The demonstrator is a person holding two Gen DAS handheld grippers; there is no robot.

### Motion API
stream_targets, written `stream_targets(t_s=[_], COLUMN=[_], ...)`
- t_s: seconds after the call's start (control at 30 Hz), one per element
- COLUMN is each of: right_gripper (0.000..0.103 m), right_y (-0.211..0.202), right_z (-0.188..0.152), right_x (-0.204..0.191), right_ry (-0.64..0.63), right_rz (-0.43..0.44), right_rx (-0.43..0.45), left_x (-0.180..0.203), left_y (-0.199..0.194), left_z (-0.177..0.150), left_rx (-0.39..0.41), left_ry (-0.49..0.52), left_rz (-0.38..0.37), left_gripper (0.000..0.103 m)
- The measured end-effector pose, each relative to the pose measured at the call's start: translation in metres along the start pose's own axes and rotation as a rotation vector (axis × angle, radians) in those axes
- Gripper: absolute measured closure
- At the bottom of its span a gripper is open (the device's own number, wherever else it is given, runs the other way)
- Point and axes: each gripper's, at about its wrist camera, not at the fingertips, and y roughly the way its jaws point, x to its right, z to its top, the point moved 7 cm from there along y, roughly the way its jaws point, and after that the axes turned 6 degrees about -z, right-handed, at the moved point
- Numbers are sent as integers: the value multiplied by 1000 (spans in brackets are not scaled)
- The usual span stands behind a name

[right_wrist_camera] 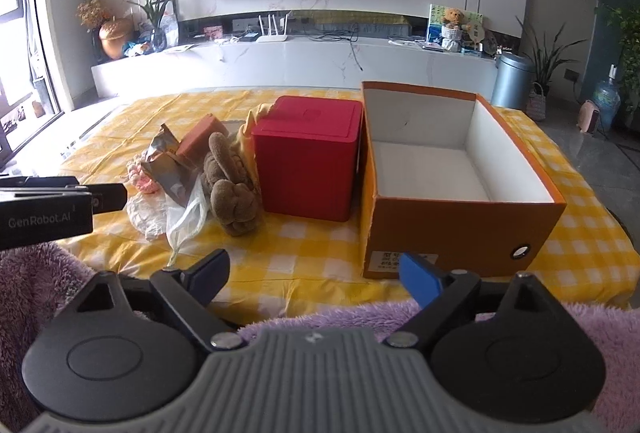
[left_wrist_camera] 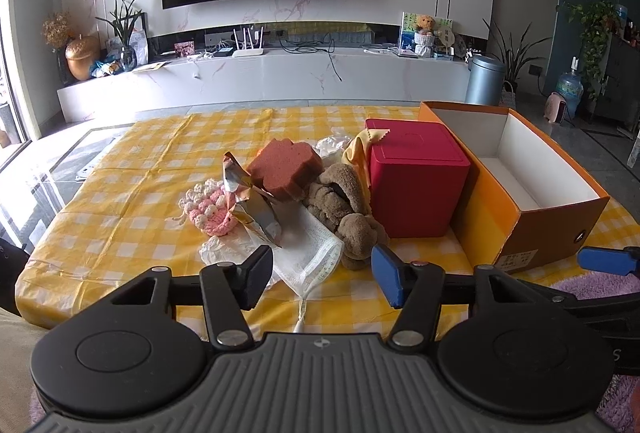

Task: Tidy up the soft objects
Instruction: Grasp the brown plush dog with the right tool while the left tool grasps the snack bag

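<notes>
We hold both tools wide open – left tool (left_wrist_camera: pixel 322 277), right tool (right_wrist_camera: pixel 316 273) – holding nothing. The soft brown toy (left_wrist_camera: pixel 340 201) lies on the counter (left_wrist_camera: pixel 132 193), touching the red box (left_wrist_camera: pixel 416 177).

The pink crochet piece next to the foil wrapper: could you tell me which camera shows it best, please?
The left wrist view shows the pink crochet piece best: its white and pink bobbles lie nearly unobstructed on the checked cloth. In the right wrist view only a small pink edge peeks out behind the foil wrapper.

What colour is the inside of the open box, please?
White inside the open box, orange outside; clearest in the right wrist view.
</notes>
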Motion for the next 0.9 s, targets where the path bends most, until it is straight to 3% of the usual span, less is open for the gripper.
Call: stream_targets(t_s=[0.33, 0.6, 0.9], right_gripper=[51, 57, 57], right_y=[43, 92, 132], right_z=[13, 32, 63], right_x=[-35, -73, -96], right_ry=[-103, -169, -176], right_rz=[107, 186, 230], right_rx=[-71, -99, -103], left_x=[-41, -77, -101], left_y=[30, 61, 109], left_z=[8, 10, 34], left_rx=[-114, -184, -208], left_ry=[-82, -172, -188], left_rz=[-58, -46, -34], left_gripper=[38, 38, 39])
